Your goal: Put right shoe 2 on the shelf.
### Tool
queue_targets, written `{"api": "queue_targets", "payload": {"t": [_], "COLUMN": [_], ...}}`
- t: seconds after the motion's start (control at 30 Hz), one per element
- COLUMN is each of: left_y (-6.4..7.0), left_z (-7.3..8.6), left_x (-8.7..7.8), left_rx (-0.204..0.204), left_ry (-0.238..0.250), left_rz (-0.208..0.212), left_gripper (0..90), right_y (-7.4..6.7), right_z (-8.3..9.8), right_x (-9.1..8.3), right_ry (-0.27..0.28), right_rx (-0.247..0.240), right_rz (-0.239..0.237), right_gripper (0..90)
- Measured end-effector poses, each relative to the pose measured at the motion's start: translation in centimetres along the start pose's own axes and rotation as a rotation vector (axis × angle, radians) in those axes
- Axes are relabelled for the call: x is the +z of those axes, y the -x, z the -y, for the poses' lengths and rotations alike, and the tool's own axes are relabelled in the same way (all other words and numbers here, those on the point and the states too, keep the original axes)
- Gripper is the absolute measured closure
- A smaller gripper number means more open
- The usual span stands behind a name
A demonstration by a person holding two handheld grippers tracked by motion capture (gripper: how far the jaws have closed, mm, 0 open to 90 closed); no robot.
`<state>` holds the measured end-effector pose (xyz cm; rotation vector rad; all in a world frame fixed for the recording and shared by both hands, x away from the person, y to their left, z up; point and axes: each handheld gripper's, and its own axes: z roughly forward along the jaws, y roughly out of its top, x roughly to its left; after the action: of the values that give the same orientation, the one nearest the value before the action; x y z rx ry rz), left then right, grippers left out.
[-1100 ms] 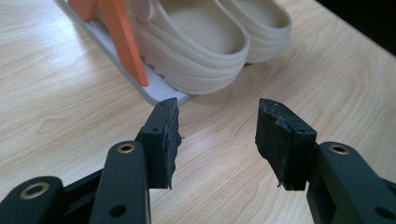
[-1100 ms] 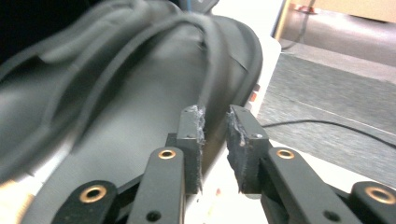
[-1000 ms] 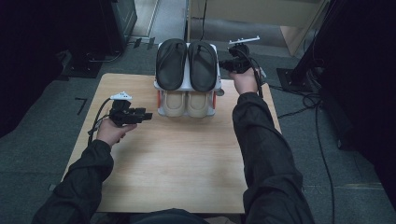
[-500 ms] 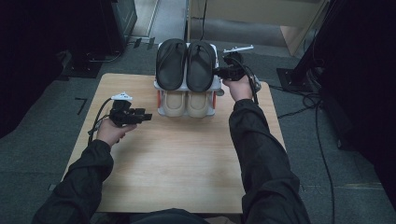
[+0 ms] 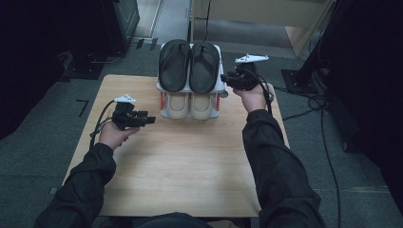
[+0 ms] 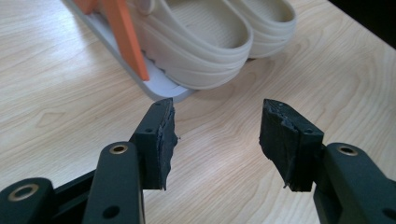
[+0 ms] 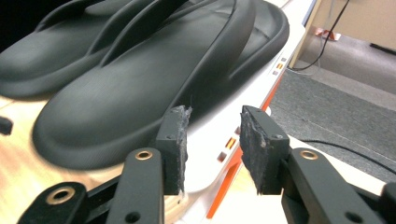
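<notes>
So closest to me it's just my sleeves coming in over the wooden table [image 5: 180, 175], one gripper in each hand. My left gripper [image 5: 148, 119] sits on the left part of the tabletop, near the front left corner of the shoe rack [image 5: 220, 85] but not touching it. In the left gripper view its jaws stand wide apart with bare wood between them, nothing held; they've just eased open a bit more. Right past the pads is the white base of the rack with an orange upright [image 6: 122, 35], and the beige slippers [image 6: 210, 42] lying side by side on the lower level. Further out, my right gripper [image 5: 225, 80] is up at the right edge of the rack's top shelf. Its jaws have just been opening, and in the right gripper view they're parted with nothing pinched, the gap looking onto the white shelf edge just beside the heel of the nearer sandal. The black sandals [image 7: 135, 70] lie flat as a pair on the top shelf, side by side, directly above the beige ones. Beyond the table's far edge there's grey floor and some cables [image 5: 328, 118].
</notes>
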<state>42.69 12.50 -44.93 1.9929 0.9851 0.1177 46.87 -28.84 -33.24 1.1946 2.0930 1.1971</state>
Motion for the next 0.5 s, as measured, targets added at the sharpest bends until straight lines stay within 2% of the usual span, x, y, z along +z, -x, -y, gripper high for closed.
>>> {"api": "queue_targets", "payload": {"t": [0.1,0.2,0.5], "left_y": [0.3,0.4,1.6], "left_z": [0.0,0.0,0.4], "left_x": [0.0,0.0,0.0], "left_rx": [0.013,-0.008,0.032], "left_ry": [-0.006,-0.009,-0.010], "left_rz": [-0.004,0.006,0.005], "left_gripper": [45.4,45.5,44.3], "right_y": [-0.4,-0.6,-1.0], "right_z": [1.2,2.2,6.1], "right_x": [-0.9,-1.7,-3.4], "right_ry": [0.001,0.017,0.016], "right_rx": [-0.007,-0.019,-0.007], "right_rz": [-0.016,-0.031,-0.062], "right_gripper": [59.2,58.0,54.8]}}
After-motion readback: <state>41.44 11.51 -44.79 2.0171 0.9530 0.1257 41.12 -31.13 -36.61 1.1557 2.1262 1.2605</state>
